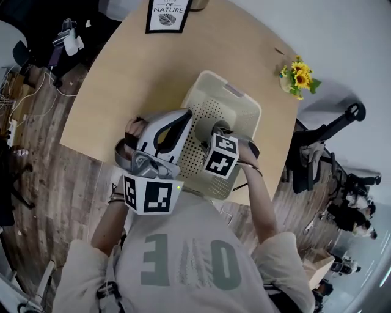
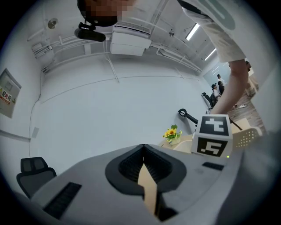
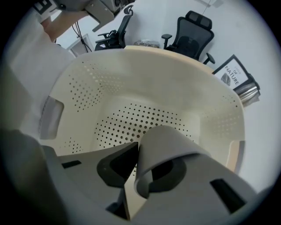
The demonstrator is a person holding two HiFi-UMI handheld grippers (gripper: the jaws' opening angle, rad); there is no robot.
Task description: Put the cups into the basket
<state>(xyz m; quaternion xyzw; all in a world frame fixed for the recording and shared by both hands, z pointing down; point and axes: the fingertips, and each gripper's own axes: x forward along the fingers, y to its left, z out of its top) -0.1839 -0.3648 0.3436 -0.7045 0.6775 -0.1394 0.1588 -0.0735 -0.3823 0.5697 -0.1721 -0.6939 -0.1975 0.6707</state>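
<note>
The left gripper (image 2: 144, 151) has its fingers pressed together on nothing and is tilted up from the table (image 1: 134, 79). The right gripper (image 3: 137, 147) pinches the wall of a grey cup (image 3: 171, 147), held inside the cream perforated basket (image 3: 131, 83) at the table's near edge.

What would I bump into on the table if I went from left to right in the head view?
framed Nature picture → cream basket → sunflowers
</note>
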